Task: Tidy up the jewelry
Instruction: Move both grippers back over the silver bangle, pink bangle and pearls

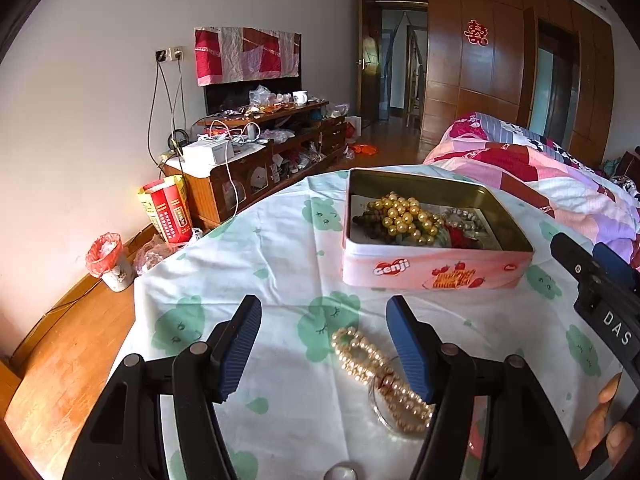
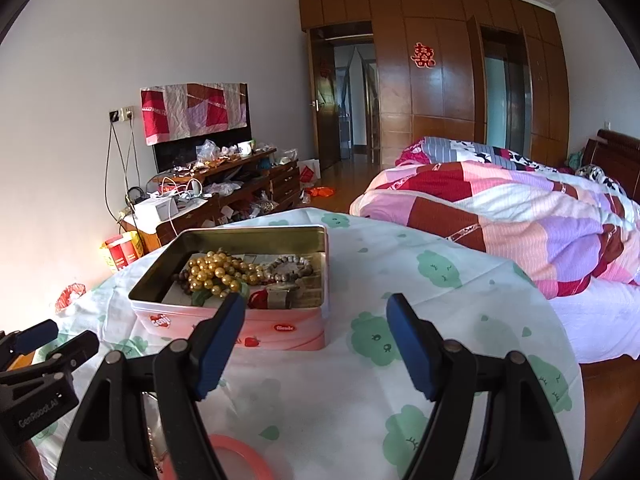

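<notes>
Left hand-held gripper (image 1: 324, 344) sits low in the left wrist frame, blue fingers (image 1: 240, 344) spread wide apart, nothing held. Between them, lower centre, a gold bead bracelet (image 1: 360, 354) lies on the surface (image 1: 280, 248), which is covered in a white cloth with green prints. The bracelet's near end runs toward the right finger and overlaps a clear round dish (image 1: 384, 412); contact with the finger cannot be told.

Pink biscuit tin (image 1: 436, 270), lid off, stands right of centre in that frame, beyond the fingertips and well apart from the bracelet. Inside it: a heap of gold pearl beads (image 1: 404, 218), dark beads (image 1: 368, 222) at its left, pale beads (image 1: 464, 216) at its right, something red below.

Right hand-held gripper (image 2: 316, 332) is also wide open and empty, low in the right wrist frame. Its left finger (image 2: 220, 344) overlaps the tin's near wall in the picture; touching or not is unclear. Same tin (image 2: 280, 332) sits centre-left there. A pink ring-shaped object (image 2: 240, 456) shows at the bottom edge. The left gripper's body shows at lower left.

Bed with patchwork quilt (image 2: 500, 208) at right, cluttered wooden cabinet (image 1: 256, 172) at left.
</notes>
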Available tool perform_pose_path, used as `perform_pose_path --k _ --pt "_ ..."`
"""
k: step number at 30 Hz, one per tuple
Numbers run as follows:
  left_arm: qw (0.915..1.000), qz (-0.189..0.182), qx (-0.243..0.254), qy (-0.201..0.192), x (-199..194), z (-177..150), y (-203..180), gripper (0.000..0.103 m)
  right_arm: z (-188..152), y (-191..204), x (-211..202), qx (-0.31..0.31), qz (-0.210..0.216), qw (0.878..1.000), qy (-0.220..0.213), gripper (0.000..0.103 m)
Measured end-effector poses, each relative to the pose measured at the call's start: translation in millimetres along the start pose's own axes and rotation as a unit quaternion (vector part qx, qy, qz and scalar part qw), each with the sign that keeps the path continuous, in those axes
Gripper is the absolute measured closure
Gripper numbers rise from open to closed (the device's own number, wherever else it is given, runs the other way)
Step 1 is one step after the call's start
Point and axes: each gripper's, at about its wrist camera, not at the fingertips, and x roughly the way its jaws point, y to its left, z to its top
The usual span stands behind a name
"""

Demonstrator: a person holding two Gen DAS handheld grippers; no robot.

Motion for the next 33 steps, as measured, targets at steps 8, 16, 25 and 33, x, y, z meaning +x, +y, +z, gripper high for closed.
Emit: perform_pose_path --k 8,16,25,33 --pt "1.0 0.002 -0.006 -0.002 -13 -7 17 0.038 -4 -4 -5 0.013 0.011 1.0 0.014 0.027" --pt "0.9976 -0.022 -0.059 0.028 -16 -25 59 0.038 -21 -11 -16 0.023 0.072 0.994 0.076 0.027" --pt "0.994 -0.087 -0.047 0.048 -18 -36 50 0.038 -39 0 -18 -0.001 0.113 0.984 0.141 0.027" --pt "0.9898 -0.121 0.033 0.067 -7 -33 7 0.057 -43 3 -21 -0.016 0.112 0.981 0.155 0.027"
